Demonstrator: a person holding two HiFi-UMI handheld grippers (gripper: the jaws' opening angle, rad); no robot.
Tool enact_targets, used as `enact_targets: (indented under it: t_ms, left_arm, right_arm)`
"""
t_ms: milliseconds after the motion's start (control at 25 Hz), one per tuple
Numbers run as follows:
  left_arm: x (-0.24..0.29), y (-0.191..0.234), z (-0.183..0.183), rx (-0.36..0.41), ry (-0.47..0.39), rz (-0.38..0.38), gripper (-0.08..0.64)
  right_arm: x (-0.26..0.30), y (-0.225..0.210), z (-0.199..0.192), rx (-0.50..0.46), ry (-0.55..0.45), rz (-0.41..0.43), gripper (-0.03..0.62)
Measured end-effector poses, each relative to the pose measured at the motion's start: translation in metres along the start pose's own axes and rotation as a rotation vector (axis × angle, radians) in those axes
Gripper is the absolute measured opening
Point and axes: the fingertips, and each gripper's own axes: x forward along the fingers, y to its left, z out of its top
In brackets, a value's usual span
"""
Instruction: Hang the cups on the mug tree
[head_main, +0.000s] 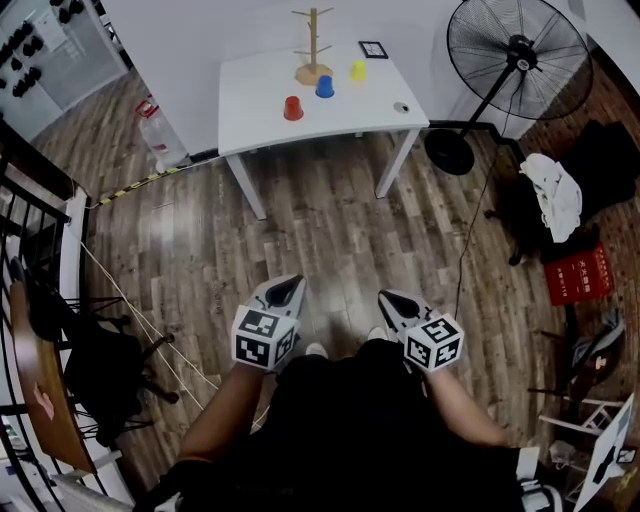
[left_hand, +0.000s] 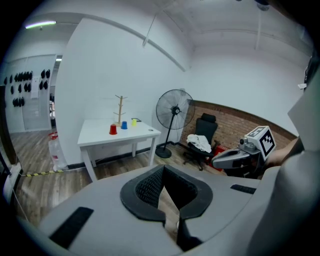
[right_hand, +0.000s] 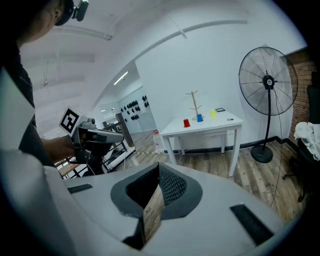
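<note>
A wooden mug tree (head_main: 313, 45) stands at the back of a white table (head_main: 260, 110), far across the floor from me. A red cup (head_main: 293, 108), a blue cup (head_main: 325, 87) and a yellow cup (head_main: 358, 70) stand on the tabletop beside it. My left gripper (head_main: 288, 290) and right gripper (head_main: 393, 300) are held close to my body over the wood floor, both shut and empty. The left gripper view shows the tree (left_hand: 120, 110) and cups small in the distance, as does the right gripper view with its tree (right_hand: 194, 105).
A tall standing fan (head_main: 515, 55) is right of the table. A black chair with a white cloth (head_main: 555, 195) and a red box (head_main: 578, 275) lie further right. A water bottle (head_main: 160, 135) stands left of the table, and a black railing (head_main: 30, 230) lines the left side.
</note>
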Motion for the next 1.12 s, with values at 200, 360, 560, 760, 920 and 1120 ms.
enact_targets:
  t_ms: [200,360,560,760,920,1120]
  left_arm:
    - [-0.005,0.010,-0.018,-0.026,0.030,-0.009,0.015]
    - [-0.001,0.017,-0.018,-0.039,0.028,-0.007,0.015]
    - [0.013,0.029,-0.005,-0.046,0.014,0.002,0.015]
    - [0.038,0.044,0.011,-0.050,0.030,0.015,0.015]
    - [0.068,0.064,0.042,-0.033,0.028,0.035,0.015]
    - [0.107,0.089,0.096,-0.013,-0.003,0.069,0.015]
  right_arm:
    - [0.008,0.010,-0.011,0.014,0.032,-0.012,0.006]
    - [0.018,0.007,-0.002,0.007,0.027,-0.003,0.006]
    - [0.040,-0.007,0.014,-0.007,0.020,0.017,0.006]
    - [0.071,-0.033,0.038,-0.005,0.012,0.045,0.006]
    - [0.101,-0.060,0.070,-0.012,-0.008,0.076,0.006]
    - [0.133,-0.099,0.120,-0.040,-0.026,0.112,0.006]
